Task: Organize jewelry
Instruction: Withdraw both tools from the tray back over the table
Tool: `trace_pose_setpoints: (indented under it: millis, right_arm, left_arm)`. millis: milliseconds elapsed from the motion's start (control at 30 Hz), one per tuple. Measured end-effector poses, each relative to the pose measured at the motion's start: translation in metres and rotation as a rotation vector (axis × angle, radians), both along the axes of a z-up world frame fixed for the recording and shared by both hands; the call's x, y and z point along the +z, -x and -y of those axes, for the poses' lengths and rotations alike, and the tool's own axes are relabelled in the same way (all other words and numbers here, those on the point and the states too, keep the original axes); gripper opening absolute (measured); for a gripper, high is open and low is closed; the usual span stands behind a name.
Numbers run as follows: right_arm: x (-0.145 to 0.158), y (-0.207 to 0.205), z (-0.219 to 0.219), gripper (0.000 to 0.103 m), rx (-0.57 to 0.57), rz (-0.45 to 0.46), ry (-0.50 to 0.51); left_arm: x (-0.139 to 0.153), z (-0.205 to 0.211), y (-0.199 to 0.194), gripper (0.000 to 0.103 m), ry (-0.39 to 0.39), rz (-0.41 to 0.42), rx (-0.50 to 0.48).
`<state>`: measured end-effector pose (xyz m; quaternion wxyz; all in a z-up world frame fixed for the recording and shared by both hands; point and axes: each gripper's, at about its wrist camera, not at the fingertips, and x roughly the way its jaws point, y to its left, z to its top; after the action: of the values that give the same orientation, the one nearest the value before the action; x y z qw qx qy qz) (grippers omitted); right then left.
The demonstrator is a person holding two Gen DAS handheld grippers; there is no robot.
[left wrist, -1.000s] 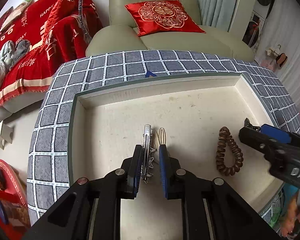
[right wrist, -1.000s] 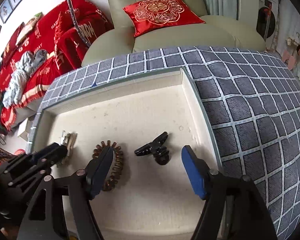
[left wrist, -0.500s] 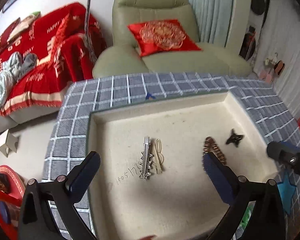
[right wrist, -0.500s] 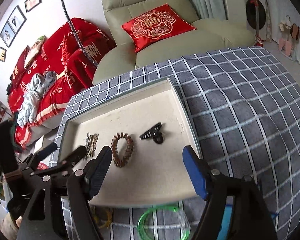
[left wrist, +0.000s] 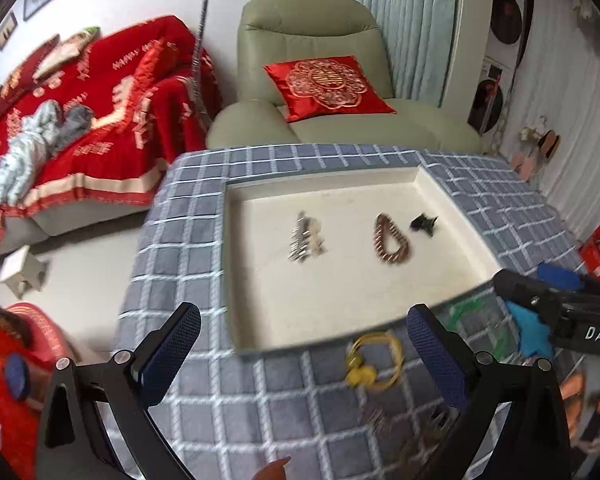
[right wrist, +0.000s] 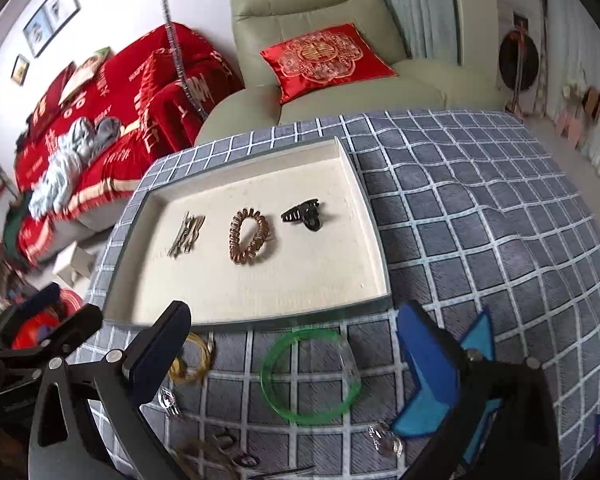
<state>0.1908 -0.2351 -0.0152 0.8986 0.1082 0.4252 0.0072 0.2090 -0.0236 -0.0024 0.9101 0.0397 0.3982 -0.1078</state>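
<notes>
Checked cloth (right wrist: 480, 240); right tool (left wrist: 568, 300) reads "DAS"

Checked cloth (right wrist: 480, 216) under tray (right wrist: 364, 200), bangles (right wrist: 310, 376)

A green armchair (left wrist: 316, 92) holds a red cushion (left wrist: 326, 86); a red blanket (right wrist: 112, 92) covers the sofa beside it.

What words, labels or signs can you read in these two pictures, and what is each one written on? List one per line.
"DAS": white letters on the black body of the right gripper, cut off at the picture's edge.
White lettering on the red blanket: too blurred to read.
Gold emblem on the red cushion: too small to read.
</notes>
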Motion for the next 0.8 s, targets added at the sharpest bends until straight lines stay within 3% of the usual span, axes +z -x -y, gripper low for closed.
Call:
trace_pose_setpoints:
  millis: [233, 533, 800]
  right_arm:
    - [0.006, 0.029, -0.023, 0.103, -0.022, 0.02, 0.199]
    - [0.004, 0.058, -0.037, 0.103, -0.025, 0.043, 0.182]
    - [0.002, 0.078, -0.048, 0.103, 0.023, 0.053, 0.173]
  left_arm:
    - [0.0, -0.024, 0.038, 0.103, -0.056, 0.036, 0.075]
    - [-0.011, -0.035, 0.075, 0.103, -0.082, 0.005, 0.067]
    - [-0.012, -0.043, 0.095, 0.103, -0.037, -0.034, 0.096]
